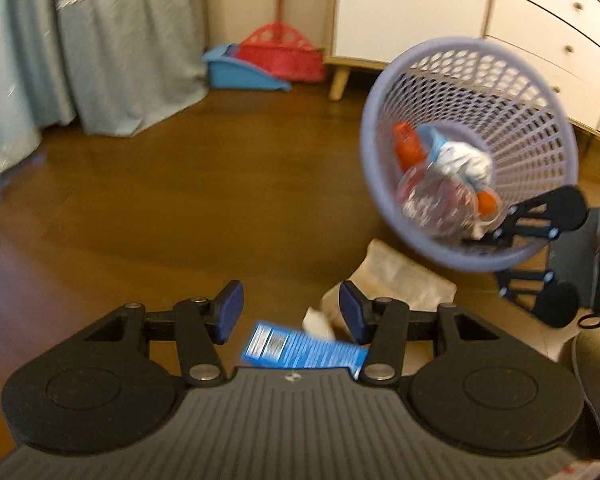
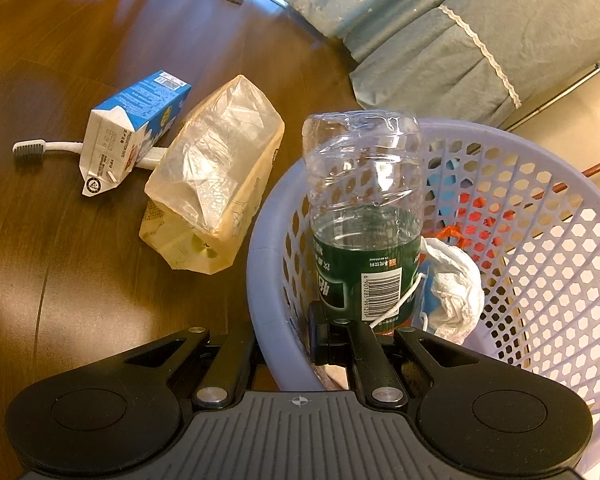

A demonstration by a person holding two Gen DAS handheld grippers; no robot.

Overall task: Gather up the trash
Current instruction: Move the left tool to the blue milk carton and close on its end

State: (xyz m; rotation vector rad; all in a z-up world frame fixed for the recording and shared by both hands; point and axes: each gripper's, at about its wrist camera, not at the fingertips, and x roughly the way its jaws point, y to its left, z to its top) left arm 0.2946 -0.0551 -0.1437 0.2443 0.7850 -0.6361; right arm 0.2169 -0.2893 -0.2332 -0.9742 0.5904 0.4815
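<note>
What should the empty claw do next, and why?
Probably dip the open left claw onto the blue carton on the floor just below it and close. The right claw is pinching the basket rim, so it's busy.

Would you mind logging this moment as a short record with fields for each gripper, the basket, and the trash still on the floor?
left gripper: open, empty, above the milk carton
right gripper: shut on the basket rim
basket: lavender mesh, tilted, held off the floor
in basket: plastic bottle, crumpled mask
on floor: milk carton, plastic bag, toothbrush
</note>
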